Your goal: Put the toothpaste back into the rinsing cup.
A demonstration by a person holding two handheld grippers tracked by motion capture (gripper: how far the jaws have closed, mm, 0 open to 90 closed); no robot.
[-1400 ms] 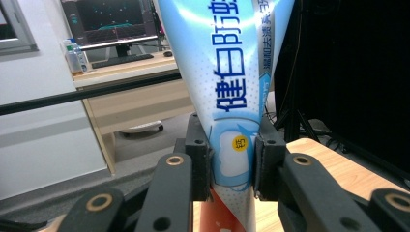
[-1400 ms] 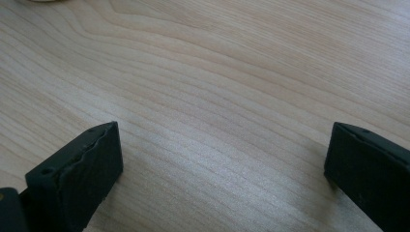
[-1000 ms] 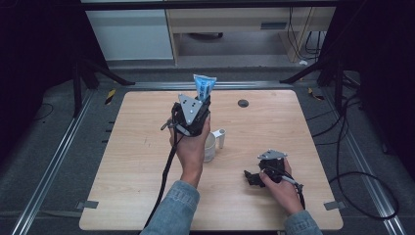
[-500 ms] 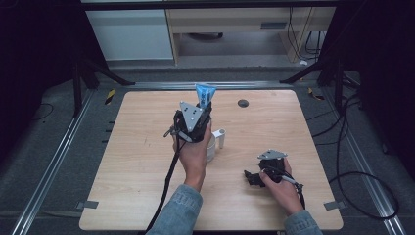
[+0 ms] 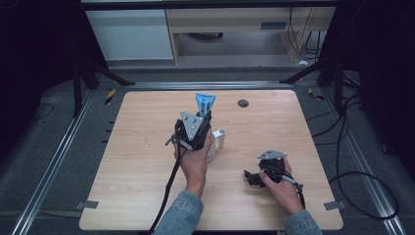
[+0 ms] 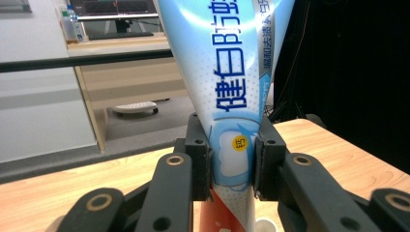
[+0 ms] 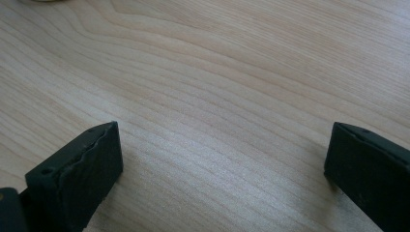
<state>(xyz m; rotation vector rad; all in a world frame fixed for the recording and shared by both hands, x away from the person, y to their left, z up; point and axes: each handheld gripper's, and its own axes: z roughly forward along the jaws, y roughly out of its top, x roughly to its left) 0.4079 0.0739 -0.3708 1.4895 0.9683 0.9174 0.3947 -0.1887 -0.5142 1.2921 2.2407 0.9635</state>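
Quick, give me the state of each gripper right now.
Left gripper: shut on the blue-and-white toothpaste tube, held upright above the table.
Right gripper: open, nothing between its jaws, resting low over the wooden table.

Toothpaste tube (image 6: 227, 82): large blue Chinese characters "健白防蛀" running lengthwise; smaller white Chinese line on blue side stripe, too small to read; yellow dot with "钙".

On the wooden table (image 5: 122, 186), a small dark disc (image 5: 243, 103) lies at two o'clock, near the far edge.
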